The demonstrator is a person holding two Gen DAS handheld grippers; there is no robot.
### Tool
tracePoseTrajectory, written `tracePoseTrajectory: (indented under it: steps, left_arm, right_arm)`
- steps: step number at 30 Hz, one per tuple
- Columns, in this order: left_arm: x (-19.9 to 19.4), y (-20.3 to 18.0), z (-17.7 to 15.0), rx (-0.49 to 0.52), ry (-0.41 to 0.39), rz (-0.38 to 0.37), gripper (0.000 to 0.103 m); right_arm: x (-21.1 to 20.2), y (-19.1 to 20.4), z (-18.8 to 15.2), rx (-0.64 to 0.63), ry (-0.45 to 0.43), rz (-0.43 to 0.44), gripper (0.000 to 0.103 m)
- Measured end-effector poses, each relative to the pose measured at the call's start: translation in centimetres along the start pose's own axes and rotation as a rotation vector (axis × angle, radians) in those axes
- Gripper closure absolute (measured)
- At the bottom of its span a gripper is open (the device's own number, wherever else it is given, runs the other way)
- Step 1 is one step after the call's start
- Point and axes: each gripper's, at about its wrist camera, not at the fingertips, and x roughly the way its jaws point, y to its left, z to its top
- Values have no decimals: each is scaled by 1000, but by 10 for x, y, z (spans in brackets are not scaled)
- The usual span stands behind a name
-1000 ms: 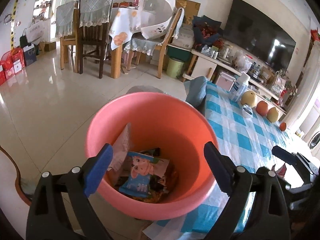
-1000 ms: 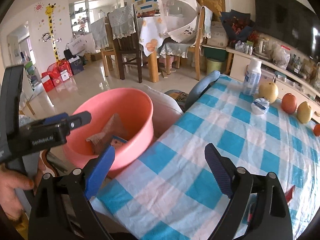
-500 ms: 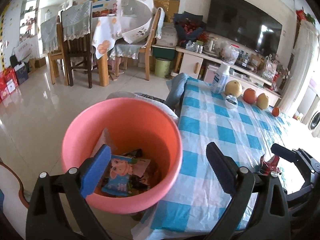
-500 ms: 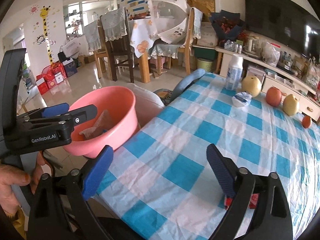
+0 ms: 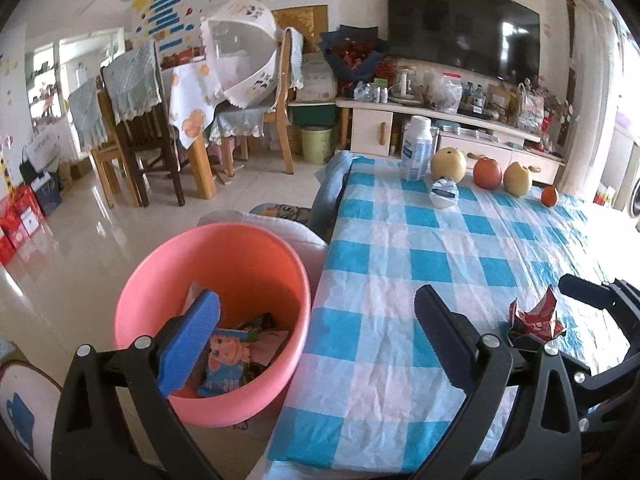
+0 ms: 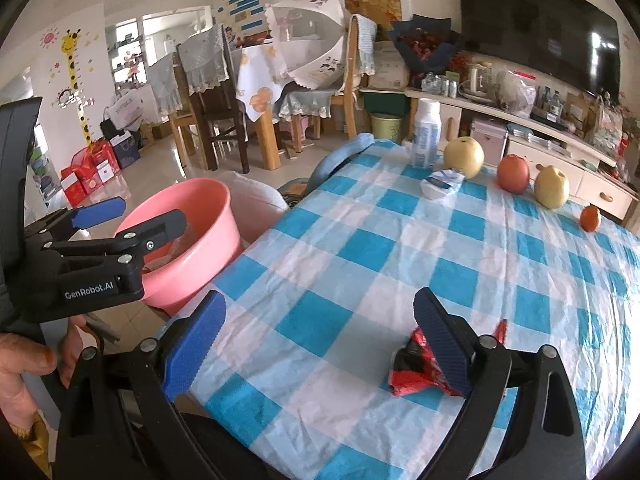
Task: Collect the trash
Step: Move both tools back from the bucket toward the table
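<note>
- Two grippers, both with jaws spread wide and holding nothing: my left gripper (image 5: 316, 344) hangs over the near rim of the pink bucket (image 5: 212, 308), and my right gripper (image 6: 320, 340) sits well right of the bucket, above the checked tablecloth (image 6: 400, 248).
- One red wrapper (image 6: 416, 368) lies on the cloth, well right of the bucket, its edge hidden behind my right finger (image 6: 440, 344).
- I judge the wrapper is next: I'd shift right to centre it between the pads, lower, and pinch the crumpled peak, not the cloth.
- Since half a second ago, both cameras have swung further from the bucket, and the wrapper shows more fully.
</note>
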Motion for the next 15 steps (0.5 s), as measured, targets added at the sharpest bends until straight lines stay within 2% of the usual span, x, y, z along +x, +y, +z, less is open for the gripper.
tracePoseTrajectory:
  steps: [15]
  left_arm:
    - [1, -60, 7, 90, 17, -30, 4]
  right_arm:
    - [-22, -61, -9, 90, -34, -25, 8]
